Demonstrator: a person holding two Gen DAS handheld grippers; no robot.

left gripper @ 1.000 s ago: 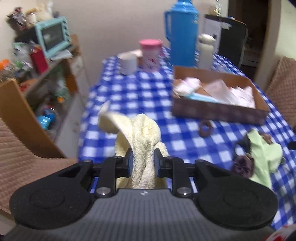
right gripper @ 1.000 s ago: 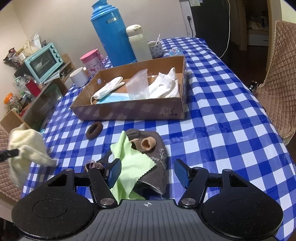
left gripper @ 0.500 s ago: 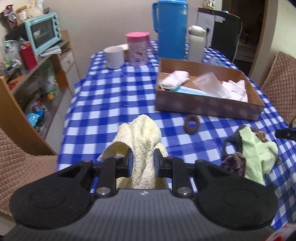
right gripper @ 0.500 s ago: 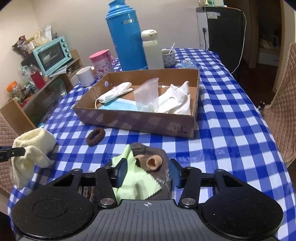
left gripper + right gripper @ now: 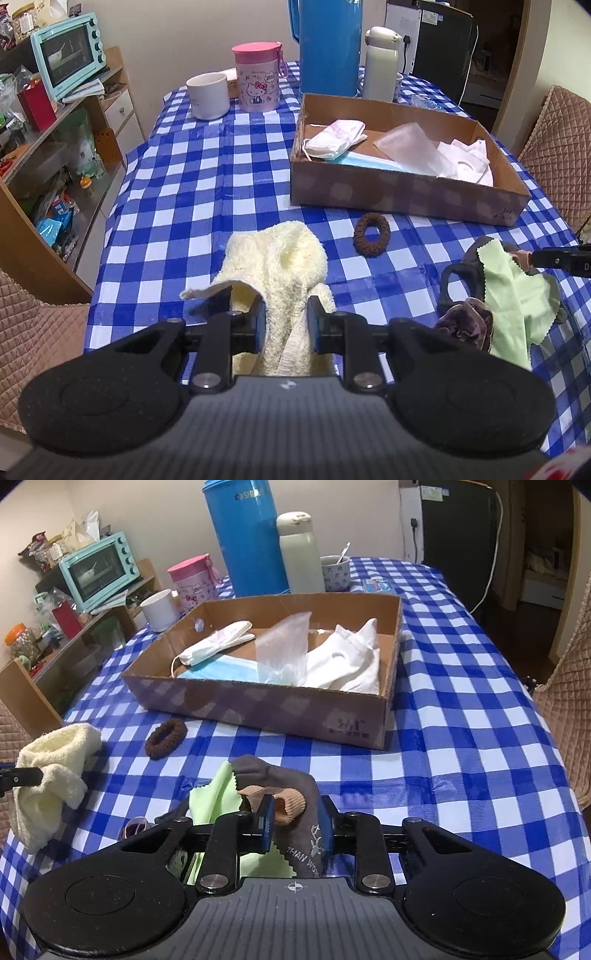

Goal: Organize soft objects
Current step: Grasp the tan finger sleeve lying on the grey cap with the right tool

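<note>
Grey sock [image 5: 295,797] pinched by right tool [image 5: 295,825], jaws just closed; green cloth [image 5: 212,801] overlapped, could've dragged along. Left tool [image 5: 284,326] clamped towel [image 5: 280,266]; loose tail might've snagged box [image 5: 399,195] rim.

I count one yellow towel [image 5: 280,258], one brown hair tie [image 5: 372,235], one green cloth [image 5: 513,295]. One cardboard box [image 5: 266,705], two face masks inside, two cups behind.

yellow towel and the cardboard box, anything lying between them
Only bare checked tablecloth separates the yellow towel from the cardboard box; the brown hair tie sits off to the side. Left wrist view.
</note>
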